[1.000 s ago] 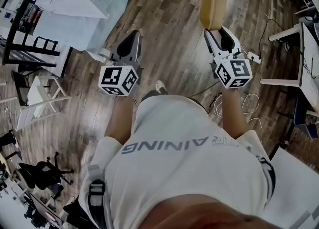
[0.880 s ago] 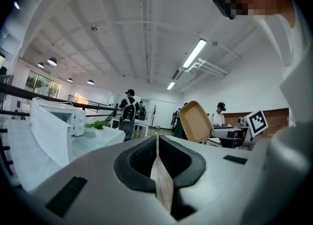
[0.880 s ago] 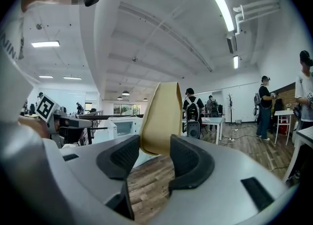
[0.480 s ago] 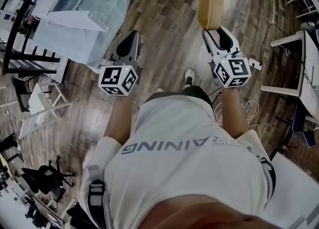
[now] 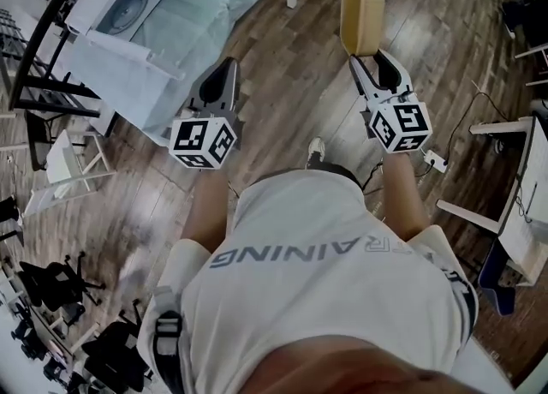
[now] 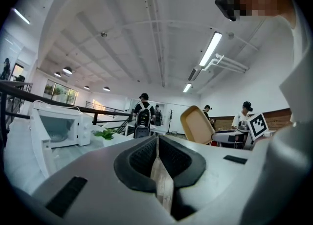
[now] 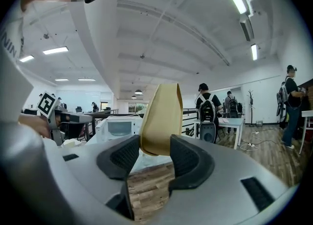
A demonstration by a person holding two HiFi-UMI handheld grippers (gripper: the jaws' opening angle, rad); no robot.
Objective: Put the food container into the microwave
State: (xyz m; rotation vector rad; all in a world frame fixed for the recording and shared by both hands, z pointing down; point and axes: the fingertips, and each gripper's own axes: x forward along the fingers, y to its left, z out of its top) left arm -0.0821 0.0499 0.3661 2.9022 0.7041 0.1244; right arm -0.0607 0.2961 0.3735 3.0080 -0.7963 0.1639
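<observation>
Tan plastic food container [image 5: 361, 14] is held upright in the right hand-held gripper [image 5: 374, 62], white microwave [image 5: 127, 8] sited far left; left hand-held gripper [image 5: 221, 84] closed, empty.

Matt tan plastic food container [image 5: 362, 14]; wood-plank floor [image 5: 282, 67]; glossy white microwave [image 6: 57, 127].

Both arms forward (side by side); left gripper [image 5: 224, 71] jaws together, right gripper [image 5: 370, 60] clamped on food container [image 5: 361, 8].

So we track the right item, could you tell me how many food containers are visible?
1: the tan food container, gripped on edge by the right gripper. The left gripper, jaws shut, holds nothing. Others may be hidden.
</observation>
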